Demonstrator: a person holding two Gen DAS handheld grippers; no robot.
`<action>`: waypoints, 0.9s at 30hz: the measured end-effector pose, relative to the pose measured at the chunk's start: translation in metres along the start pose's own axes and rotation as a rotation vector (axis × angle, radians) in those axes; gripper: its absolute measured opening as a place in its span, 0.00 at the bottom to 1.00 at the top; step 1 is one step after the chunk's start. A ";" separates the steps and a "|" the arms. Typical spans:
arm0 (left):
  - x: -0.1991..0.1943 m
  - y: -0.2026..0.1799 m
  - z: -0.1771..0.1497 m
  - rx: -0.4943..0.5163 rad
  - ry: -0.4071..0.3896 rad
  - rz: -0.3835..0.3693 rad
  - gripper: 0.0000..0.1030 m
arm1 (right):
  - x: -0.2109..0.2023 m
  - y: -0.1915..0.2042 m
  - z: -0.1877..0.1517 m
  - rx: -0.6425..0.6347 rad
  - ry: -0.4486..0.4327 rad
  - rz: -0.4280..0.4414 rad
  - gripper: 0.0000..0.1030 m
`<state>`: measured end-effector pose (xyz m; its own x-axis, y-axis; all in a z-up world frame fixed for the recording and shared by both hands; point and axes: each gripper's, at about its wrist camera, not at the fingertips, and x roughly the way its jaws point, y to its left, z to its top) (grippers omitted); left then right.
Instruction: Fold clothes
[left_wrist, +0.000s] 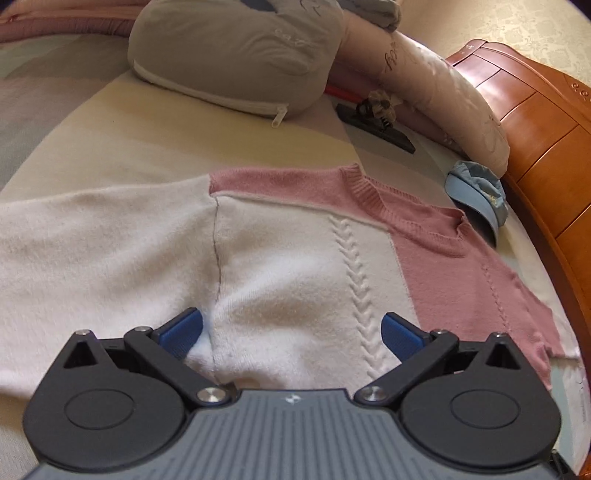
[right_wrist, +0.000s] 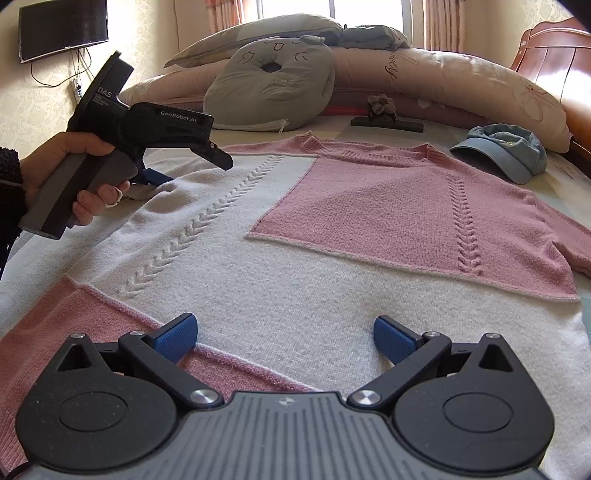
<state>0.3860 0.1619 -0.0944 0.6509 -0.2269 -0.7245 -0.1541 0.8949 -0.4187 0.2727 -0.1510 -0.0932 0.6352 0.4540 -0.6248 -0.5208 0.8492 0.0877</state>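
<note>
The bed (right_wrist: 569, 173) is mostly covered by a pink-and-white sweater (right_wrist: 295, 258) lying flat. Pillows (right_wrist: 443, 74) and a grey cat cushion (right_wrist: 273, 85) are piled just past its collar. A blue cap (right_wrist: 506, 151) sits right beside the shoulder, with a dark flat thing (right_wrist: 388, 123) near it. Left tongs (left_wrist: 291, 332) and right tongs (right_wrist: 284, 338) are both spread wide over the knit, gripping nothing.
</note>
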 end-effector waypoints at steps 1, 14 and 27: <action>-0.004 0.000 -0.004 -0.018 0.010 -0.023 0.99 | 0.000 0.000 0.000 0.000 0.000 0.000 1.00; -0.026 0.043 0.008 -0.098 -0.015 0.041 0.99 | 0.000 0.001 0.000 -0.002 0.001 -0.003 1.00; -0.084 0.072 0.015 -0.048 -0.085 0.245 0.99 | -0.008 0.002 0.004 0.006 0.012 -0.010 1.00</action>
<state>0.3316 0.2512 -0.0554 0.6498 0.0294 -0.7595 -0.3486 0.8995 -0.2635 0.2692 -0.1522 -0.0854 0.6336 0.4423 -0.6348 -0.5112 0.8552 0.0857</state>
